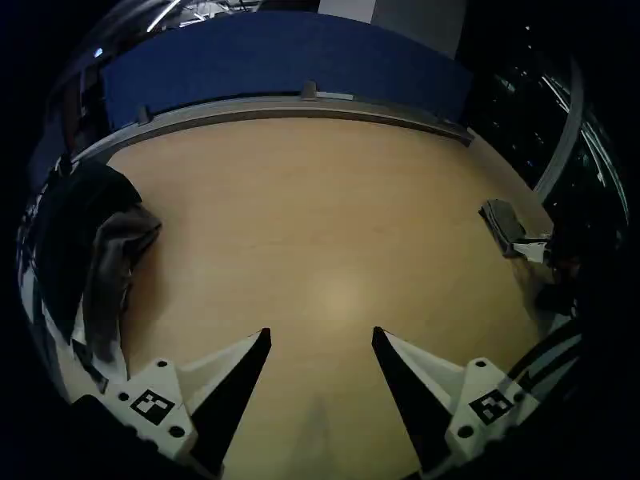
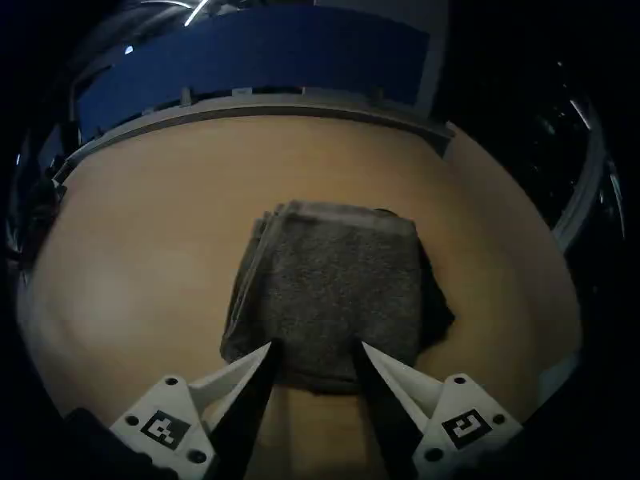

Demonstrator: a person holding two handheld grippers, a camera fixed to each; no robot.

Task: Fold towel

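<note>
Two grippers, two different jobs at that moment. My right gripper [image 2: 316, 344] sat low at the near edge of the grey towel [image 2: 332, 288]. Its jaws were spread apart, and the fingertips [image 2: 260, 364] lay over that edge with nothing pinched between them. Whether they pressed down on the cloth I could not tell. The towel lay on the wooden worktop [image 2: 144, 240] as a thick, squarish stack, with the layered edges showing along its left side and a darker flap poking out at the right. I judged the folding all but done. My jaws seemed placed to square or flatten the stack rather than lift it, which would explain why they straddled the edge instead of closing on it.

My left gripper [image 1: 320, 332] hung over bare worktop, jaws released and wide, holding nothing. From there I saw the same folded towel far off to my right, near the worktop's edge, with the right gripper just beside it. The left one sat well apart from it, I think, so as not to drag or disturb the stack. At my far left a heap of grey and dark cloth [image 1: 112, 248] slumped at the worktop's edge. Whether it was more towels I could not tell. A blue partition [image 1: 280, 60] closed off the back of the worktop.
</note>
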